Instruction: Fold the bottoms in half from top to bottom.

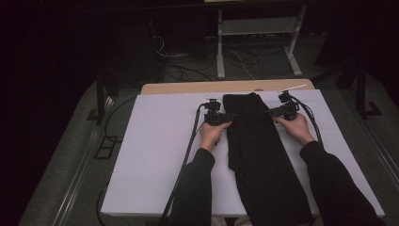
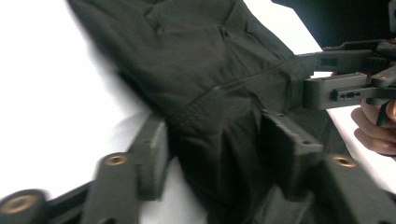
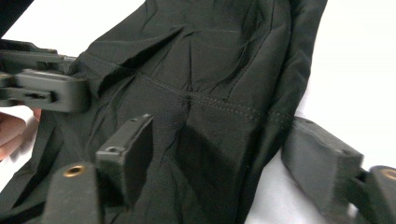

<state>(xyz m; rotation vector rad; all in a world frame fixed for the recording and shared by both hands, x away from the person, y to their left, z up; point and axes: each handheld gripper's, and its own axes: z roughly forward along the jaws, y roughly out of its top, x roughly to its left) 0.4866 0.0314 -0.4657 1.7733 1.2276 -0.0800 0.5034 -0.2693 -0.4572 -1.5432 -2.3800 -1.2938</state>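
Observation:
A pair of black trousers (image 1: 256,146) lies lengthwise on the white table cover (image 1: 155,155), waistband at the far end. My left gripper (image 1: 231,116) is at the garment's left edge near the waist, and my right gripper (image 1: 271,113) is at its right edge, facing it. In the left gripper view the jaws of the left gripper (image 2: 212,121) straddle bunched black cloth (image 2: 201,56) without clearly pinching it, and the right gripper (image 2: 310,77) shows beyond. In the right gripper view the right gripper (image 3: 219,123) stands wide around the seamed cloth edge (image 3: 210,46), with the left gripper (image 3: 70,81) opposite.
A wooden table edge (image 1: 188,87) shows behind the white cover. A metal stand (image 1: 256,28) and loose floor cables (image 1: 188,66) lie beyond it. The left gripper's cable (image 1: 188,146) runs down the cover beside the left forearm. Bare white cover lies to the left of the trousers.

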